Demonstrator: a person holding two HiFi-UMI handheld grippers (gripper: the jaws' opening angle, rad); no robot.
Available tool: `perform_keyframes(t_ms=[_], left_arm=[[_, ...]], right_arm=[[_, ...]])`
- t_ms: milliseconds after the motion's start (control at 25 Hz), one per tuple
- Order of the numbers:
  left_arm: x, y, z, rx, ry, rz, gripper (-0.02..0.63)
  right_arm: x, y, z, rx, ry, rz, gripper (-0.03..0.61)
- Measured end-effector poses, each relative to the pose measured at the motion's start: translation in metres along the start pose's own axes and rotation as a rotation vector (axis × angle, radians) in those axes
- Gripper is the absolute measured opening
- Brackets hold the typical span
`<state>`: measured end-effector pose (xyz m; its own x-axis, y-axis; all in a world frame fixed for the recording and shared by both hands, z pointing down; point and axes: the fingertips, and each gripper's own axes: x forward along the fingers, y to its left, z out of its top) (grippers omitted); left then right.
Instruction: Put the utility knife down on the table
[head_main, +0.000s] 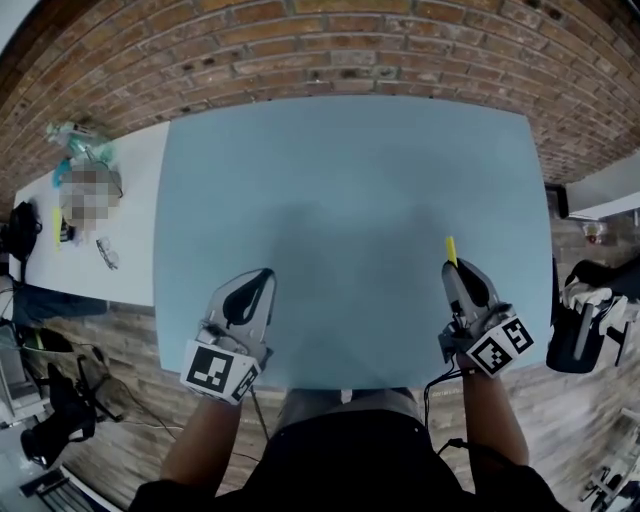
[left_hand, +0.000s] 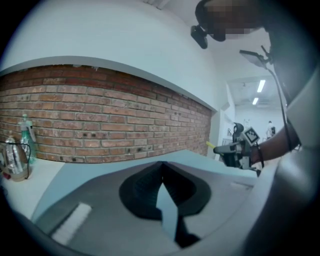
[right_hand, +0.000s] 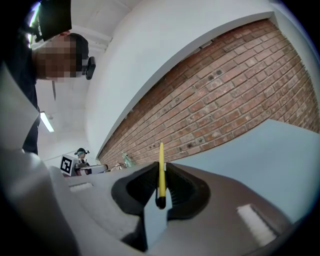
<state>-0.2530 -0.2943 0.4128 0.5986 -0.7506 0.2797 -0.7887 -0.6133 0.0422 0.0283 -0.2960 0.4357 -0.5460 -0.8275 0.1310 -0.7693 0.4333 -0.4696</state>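
Note:
A slim yellow utility knife (right_hand: 161, 172) is clamped between the jaws of my right gripper (right_hand: 161, 167) and sticks out past their tips. From the head view its yellow end (head_main: 451, 250) points away from me over the light blue table (head_main: 350, 200), near the right front. My right gripper (head_main: 456, 270) is shut on it. My left gripper (head_main: 266, 274) hovers over the table's front left, its jaws closed together with nothing between them (left_hand: 161, 166). In the left gripper view the right gripper with the knife (left_hand: 232, 150) shows at the right.
A white side table (head_main: 110, 240) with bottles and small items stands at the left. A brick wall (head_main: 330, 45) runs behind the blue table. Bags and gear lie on the wooden floor at both sides, with a black object (head_main: 575, 335) close to my right hand.

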Motion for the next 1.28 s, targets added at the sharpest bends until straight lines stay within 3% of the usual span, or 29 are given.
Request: perform_keyframes(t_ms=[520,760,960,1160,1280], left_arm=[[0.017,-0.011,-0.028,-0.008,0.035,-0.027,0.003],[0.021,-0.018,-0.037,-0.052,0.049,-0.023,0.003],[0.020,-0.019,-0.054,-0.024,0.079,-0.024,0.003],[0.026,-0.018,-0.053,-0.095,0.086,-0.007,0.003],[0.026,-0.014,-0.059,-0.081,0.097,0.002,0.003]], right_arm=[[0.012,-0.014,-0.023,0.007,0.049,-0.012,0.048],[0.014,-0.019,-0.030,0.014,0.060,-0.014,0.048],[0.018,-0.024,-0.040,0.020,0.072,-0.014,0.048],[0.021,-0.032,-0.052,0.028,0.077,-0.029,0.048],[0.023,-0.036,-0.059,0.027,0.084,-0.034,0.048]])
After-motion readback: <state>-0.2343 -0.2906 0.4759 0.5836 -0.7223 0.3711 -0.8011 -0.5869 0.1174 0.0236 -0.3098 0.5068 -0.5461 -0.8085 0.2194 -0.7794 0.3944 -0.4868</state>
